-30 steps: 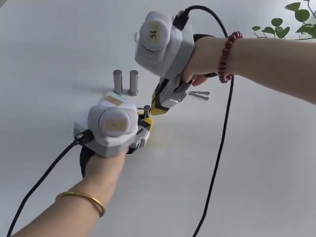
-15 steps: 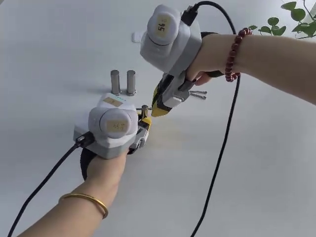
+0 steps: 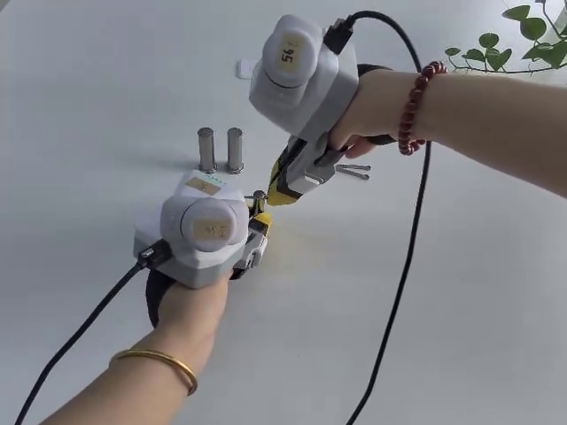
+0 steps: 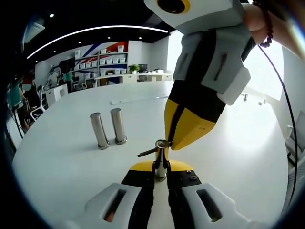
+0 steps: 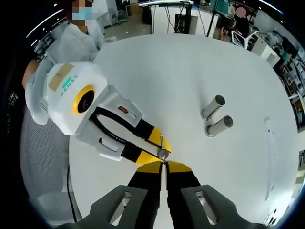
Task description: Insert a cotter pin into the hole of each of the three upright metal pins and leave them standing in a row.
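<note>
Two bare metal pins (image 3: pixel 206 149) (image 3: pixel 234 149) stand side by side on the white table (image 3: pixel 97 97); they also appear as pins (image 4: pixel 99 130) (image 4: pixel 117 125) in the left gripper view. My left gripper (image 3: pixel 259 218) (image 4: pixel 161 170) is shut on a third metal pin (image 4: pixel 161 160), holding it upright. A cotter pin (image 4: pixel 147 153) pokes out of that pin's hole toward the left. My right gripper (image 3: pixel 275 196) (image 5: pixel 163 165) comes down from the upper right, its yellow tips closed against the pin's head (image 5: pixel 163 152), gripping the cotter pin's other end.
Two spare cotter pins (image 3: pixel 356 170) lie on the table behind the right gripper. A black cable (image 3: pixel 399 283) runs down the right side, another trails from the left gripper. A small white piece (image 3: pixel 245 66) lies far back, a plant (image 3: pixel 523 40) at top right.
The right gripper has edged slightly left, closer onto the head of the held pin. The left gripper and the two standing pins stay put.
</note>
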Tool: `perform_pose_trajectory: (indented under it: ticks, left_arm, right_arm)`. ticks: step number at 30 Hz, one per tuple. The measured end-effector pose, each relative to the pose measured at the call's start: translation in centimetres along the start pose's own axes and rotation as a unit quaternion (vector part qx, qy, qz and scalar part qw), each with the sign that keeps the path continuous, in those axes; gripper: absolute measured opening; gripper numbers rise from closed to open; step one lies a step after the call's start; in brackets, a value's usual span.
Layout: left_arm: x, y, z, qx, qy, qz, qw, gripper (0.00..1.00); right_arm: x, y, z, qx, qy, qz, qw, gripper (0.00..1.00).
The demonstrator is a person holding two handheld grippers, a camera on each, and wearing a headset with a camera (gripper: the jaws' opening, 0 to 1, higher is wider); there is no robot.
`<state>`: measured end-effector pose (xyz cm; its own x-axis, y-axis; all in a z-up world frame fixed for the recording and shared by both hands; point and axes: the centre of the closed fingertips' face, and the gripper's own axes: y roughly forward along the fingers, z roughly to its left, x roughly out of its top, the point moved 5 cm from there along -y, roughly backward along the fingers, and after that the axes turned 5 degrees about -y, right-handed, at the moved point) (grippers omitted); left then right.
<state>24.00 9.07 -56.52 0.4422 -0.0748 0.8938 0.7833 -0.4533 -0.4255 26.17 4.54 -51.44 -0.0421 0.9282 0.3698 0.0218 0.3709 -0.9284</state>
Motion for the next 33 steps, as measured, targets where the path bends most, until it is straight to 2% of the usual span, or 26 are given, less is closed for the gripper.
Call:
perform_pose_trajectory:
  ticks: [2,4,8,14,26,33]
  left_arm:
    - [0.0,0.0,0.0,0.000,0.000,0.001,1.0000,0.07]
    - [0.0,0.0,0.0,0.000,-0.001,0.001,1.0000,0.07]
    - [0.0,0.0,0.0,0.001,0.002,0.000,1.0000,0.07]
    - [0.0,0.0,0.0,0.000,0.001,0.000,1.0000,0.07]
    - [0.0,0.0,0.1,-0.003,0.001,0.003,1.0000,0.07]
    - [0.2,-0.4,1.0,0.000,0.000,0.007,1.0000,0.07]
  right_arm:
    - [0.1,-0.2,0.1,0.011,0.014,-0.011,0.9998,0.01]
    - [0.3,-0.3,0.0,0.010,0.030,-0.026,0.9992,0.05]
    - [0.6,-0.2,0.1,0.006,0.026,-0.034,0.9991,0.06]
    - [0.8,0.5,0.2,-0.001,0.015,-0.036,0.9992,0.05]
    - [1.0,0.6,0.1,-0.002,0.013,-0.039,0.9992,0.04]
    - [1.8,0.7,-0.2,-0.003,0.020,-0.045,0.9988,0.04]
